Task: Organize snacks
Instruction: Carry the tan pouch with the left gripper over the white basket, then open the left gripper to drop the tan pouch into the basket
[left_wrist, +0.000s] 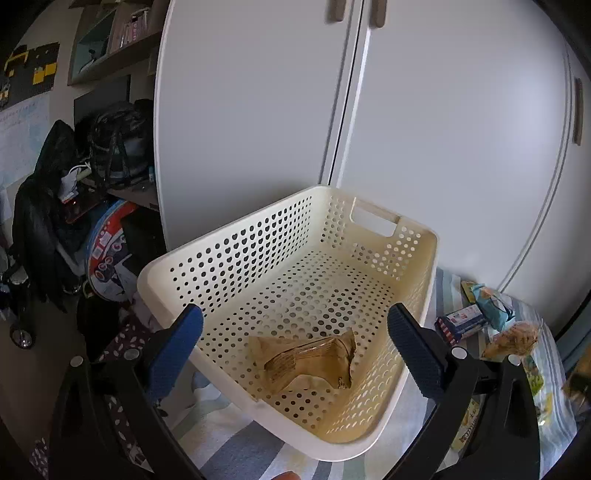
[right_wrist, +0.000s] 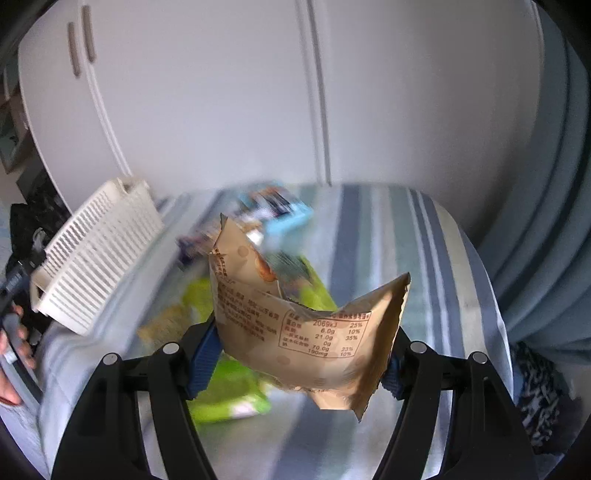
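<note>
Cream plastic basket: perforated laundry-style bin sitting on the striped bedspread, and it's my landmark for everything below.
Left of the basket: dark bags and jackets piled up, not part of the job.
Left gripper: blue-padded tongs spread wide, nothing in them, hanging over the basket's near rim.
Inside the basket: one tan snack packet already lying crumpled on the floor of it, toward the near side.
Right of the basket: loose snacks on the bedspread, a small blue-and-white box, a light blue wrapper and a clear bag of something golden, all near the basket but outside it.
Right gripper: pads pinching a tan snack bag, nutrition table facing the camera, held up well to the right of the basket and above a green packet.
Step, I'd guess: carrying that bag over to the basket; most snacks are not yet in.
What could go wrong: the bag looks gripped across its puffy middle, so it could slip or pop if squeezed harder.
Also: the right wrist view is smeared with motion, so a fast swing might fling it short of the rim.
Also: the basket sits on soft bedding, so a bump from either gripper could tip it.
</note>
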